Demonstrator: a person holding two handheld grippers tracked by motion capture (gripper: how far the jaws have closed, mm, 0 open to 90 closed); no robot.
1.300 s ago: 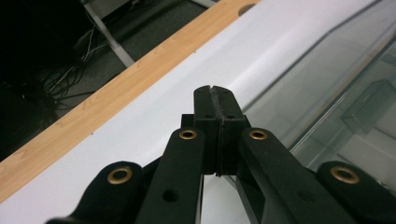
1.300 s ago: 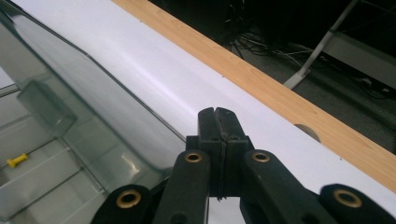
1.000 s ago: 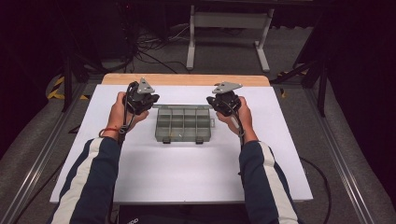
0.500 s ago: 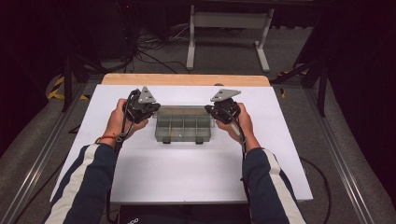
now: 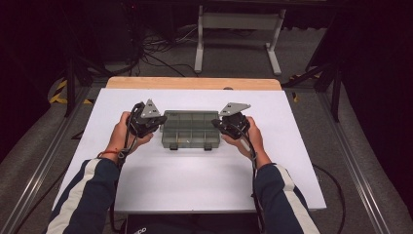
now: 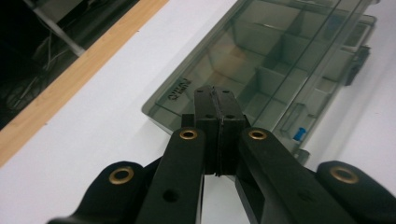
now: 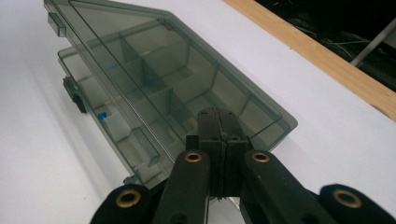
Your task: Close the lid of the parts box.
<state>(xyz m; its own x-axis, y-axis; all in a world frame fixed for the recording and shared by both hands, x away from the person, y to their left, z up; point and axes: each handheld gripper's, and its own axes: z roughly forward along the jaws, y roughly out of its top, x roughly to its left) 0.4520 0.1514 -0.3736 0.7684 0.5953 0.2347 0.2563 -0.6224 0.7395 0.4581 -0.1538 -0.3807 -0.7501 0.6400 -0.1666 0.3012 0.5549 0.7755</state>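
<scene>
While the smoky compartment box (image 5: 190, 129) lies mid-table, its clear lid (image 7: 173, 65) propped partly up, I press my left tool (image 5: 157, 122) at its left end and my right tool (image 5: 220, 125) at its right end, both pinched together, gripping nothing on the white table (image 5: 195, 180).

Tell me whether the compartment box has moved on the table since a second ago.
Cannot tell. Against the wooden table edge in the high view, the compartment box sits in about the same spot; its lid now looks raised, between the left gripper and right gripper.
</scene>
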